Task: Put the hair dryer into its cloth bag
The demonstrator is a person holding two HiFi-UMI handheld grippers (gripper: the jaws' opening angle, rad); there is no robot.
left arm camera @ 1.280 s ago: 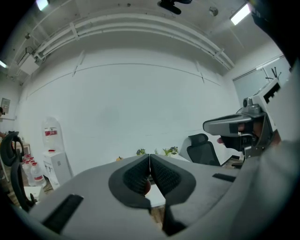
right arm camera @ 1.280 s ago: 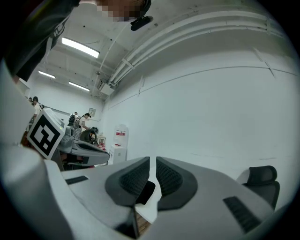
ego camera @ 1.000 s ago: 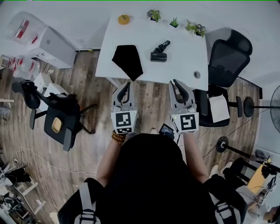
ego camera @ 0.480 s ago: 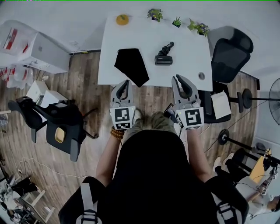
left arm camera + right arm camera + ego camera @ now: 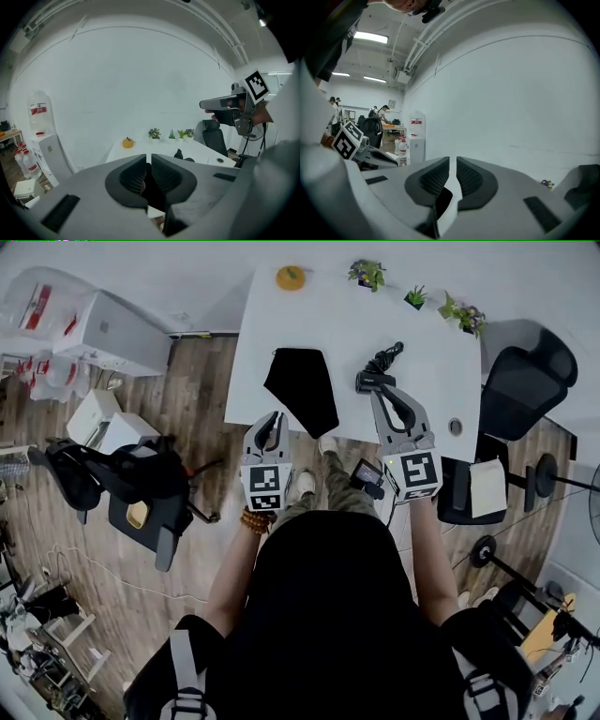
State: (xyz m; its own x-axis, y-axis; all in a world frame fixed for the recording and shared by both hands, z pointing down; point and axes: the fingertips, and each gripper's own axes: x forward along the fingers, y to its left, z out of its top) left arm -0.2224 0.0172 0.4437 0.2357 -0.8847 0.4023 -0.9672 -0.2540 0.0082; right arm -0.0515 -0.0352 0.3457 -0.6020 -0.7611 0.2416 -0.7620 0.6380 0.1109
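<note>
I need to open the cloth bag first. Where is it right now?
In the head view, the cloth bag lies flat on the white table near its front edge, left of the hair dryer and just beyond the left gripper.

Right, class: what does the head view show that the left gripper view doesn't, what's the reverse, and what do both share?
Only the head view: the black chair on the wooden floor and the person's bead bracelet. Only the left gripper view: the ceiling pipes and a straight look along the left gripper's shut, empty jaws. Both: the orange ornament, the potted plants, the hair dryer on the white table, and the right gripper.
</note>
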